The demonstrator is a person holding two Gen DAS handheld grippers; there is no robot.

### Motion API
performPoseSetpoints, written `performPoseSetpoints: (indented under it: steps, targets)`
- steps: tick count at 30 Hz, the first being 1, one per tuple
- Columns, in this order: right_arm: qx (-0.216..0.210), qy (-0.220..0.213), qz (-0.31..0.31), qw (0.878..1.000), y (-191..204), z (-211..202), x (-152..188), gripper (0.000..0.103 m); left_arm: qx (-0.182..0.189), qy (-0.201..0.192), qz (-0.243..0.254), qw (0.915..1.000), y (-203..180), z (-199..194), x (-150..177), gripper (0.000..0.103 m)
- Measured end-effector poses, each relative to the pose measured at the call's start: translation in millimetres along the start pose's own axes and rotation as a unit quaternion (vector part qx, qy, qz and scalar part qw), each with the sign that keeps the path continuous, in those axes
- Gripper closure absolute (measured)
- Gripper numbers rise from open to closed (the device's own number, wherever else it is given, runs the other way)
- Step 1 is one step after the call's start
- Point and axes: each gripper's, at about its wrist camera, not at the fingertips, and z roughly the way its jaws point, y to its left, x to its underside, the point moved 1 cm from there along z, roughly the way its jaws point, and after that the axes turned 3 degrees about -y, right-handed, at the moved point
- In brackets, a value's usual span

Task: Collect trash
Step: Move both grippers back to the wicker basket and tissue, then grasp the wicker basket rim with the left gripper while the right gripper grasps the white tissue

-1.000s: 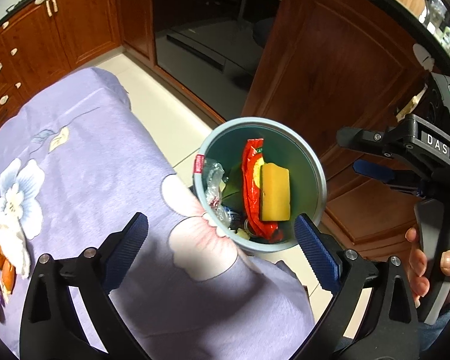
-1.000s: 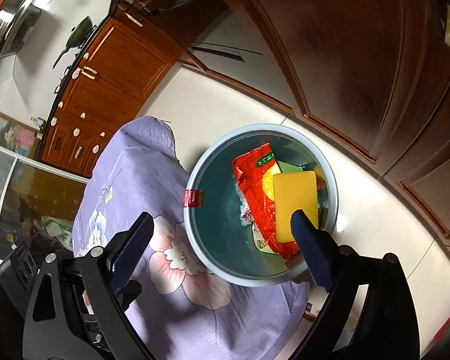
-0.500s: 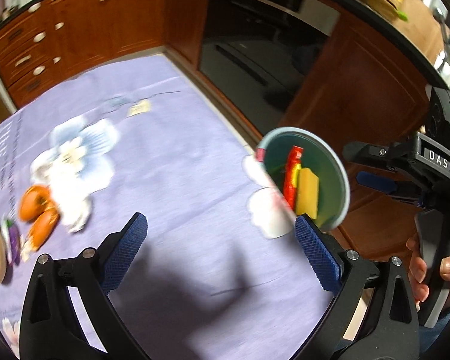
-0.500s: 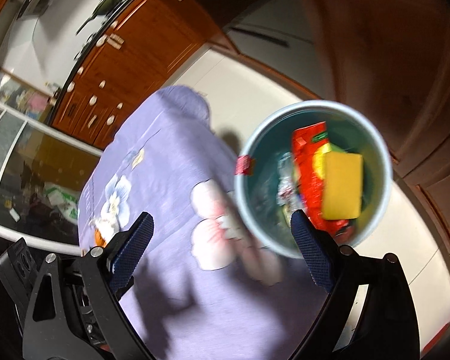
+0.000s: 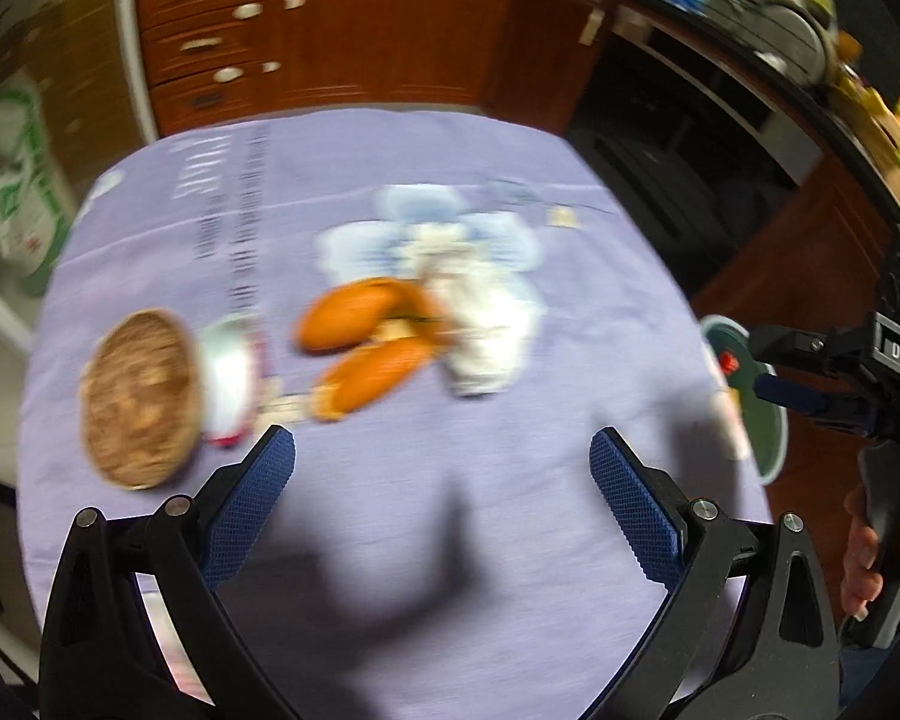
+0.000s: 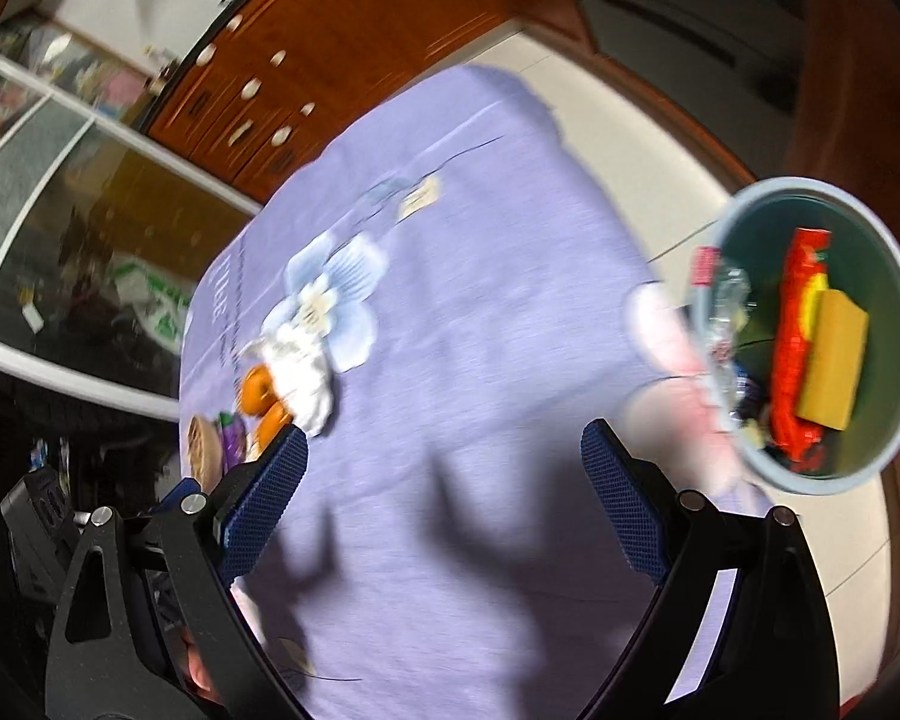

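both grippers, left [image 5: 442,507] and right [image 6: 444,498], fingers spread, empty. orange peels [image 5: 363,348] mid-frame (blurry) could slip or tear when pinched.

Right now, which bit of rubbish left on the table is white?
The crumpled white tissue, lying against the orange peels. The peels are orange, and the round woven mat farther left is brown.

A matt lilac cloth with printed flowers [image 5: 510,138] covers the table. The gripper fingers' blue pads [image 5: 252,498] look rough and finely knurled, set on matt black plastic frames. The round brown woven mat [image 5: 141,399] seems coarse. The crumpled white tissue [image 5: 486,312] looks soft. The reddish wooden cabinets [image 5: 330,30] shine glossy; the grey-blue plastic bin [image 6: 897,420] appears smooth.
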Motion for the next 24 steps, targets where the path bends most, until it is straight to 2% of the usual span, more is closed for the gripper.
performPoseSetpoints:
  steps: [8,13,19,24]
  targets:
    - [0.0,0.035,-0.044,0.998,58.1,45.4,3.4,0.014,-0.063,-0.013,-0.054,0.9965,99.1,-15.4,9.8,0.004]
    - [0.005,0.048,-0.053,0.997,76.2,71.4,1.8,0.014,-0.075,-0.011,-0.095,0.9926,148.8,-9.4,16.0,0.004]
    - [0.004,0.063,-0.05,0.997,85.5,98.5,-1.5,0.014,-0.084,-0.004,-0.108,0.9905,174.4,6.8,14.8,0.006]
    - [0.007,0.064,-0.055,0.996,90.7,113.3,-6.4,0.018,-0.083,0.008,-0.111,0.9903,183.9,23.9,13.0,0.016]
